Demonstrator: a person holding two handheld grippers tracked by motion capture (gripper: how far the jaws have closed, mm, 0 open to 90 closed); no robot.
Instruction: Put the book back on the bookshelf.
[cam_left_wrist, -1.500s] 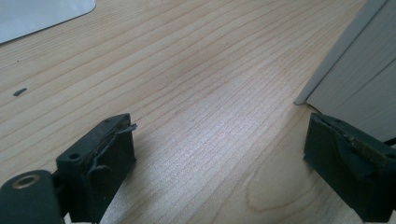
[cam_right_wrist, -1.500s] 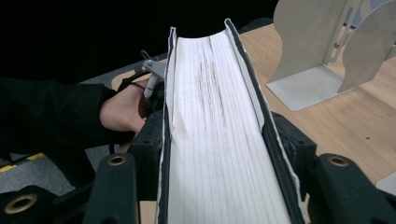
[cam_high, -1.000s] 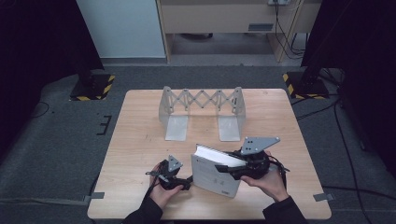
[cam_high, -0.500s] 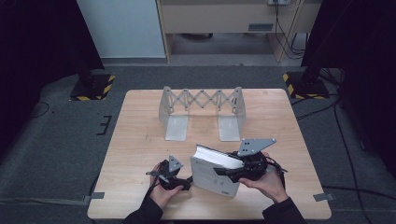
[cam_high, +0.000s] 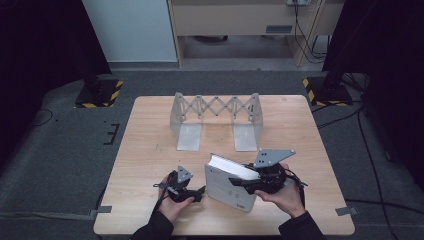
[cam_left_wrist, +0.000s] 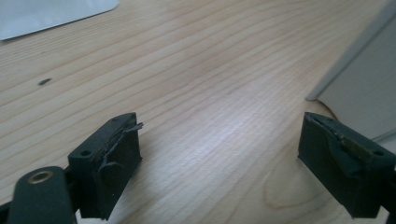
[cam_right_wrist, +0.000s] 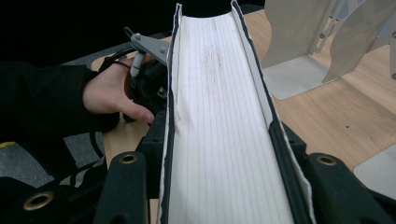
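A thick grey-covered book (cam_high: 227, 190) stands tilted on its edge at the front of the wooden table (cam_high: 150, 145), page block up. My right gripper (cam_high: 239, 181) is shut on it from the right, one jaw against each cover; its jaws have just tightened on the book (cam_right_wrist: 219, 116). My left gripper (cam_high: 199, 193) rests low on the table just left of the book, open. Its jaws (cam_left_wrist: 219, 154) have just closed a little with nothing but bare wood between them. The book's lower corner (cam_left_wrist: 359, 93) lies beyond its right jaw.
A grey metal expanding book rack (cam_high: 215, 107) stands at the table's back middle, its two base plates facing forward. One base plate (cam_right_wrist: 299, 79) lies right of the book, another (cam_left_wrist: 46, 14) far ahead of the left gripper. A person's left hand (cam_right_wrist: 112, 93) holds the left gripper.
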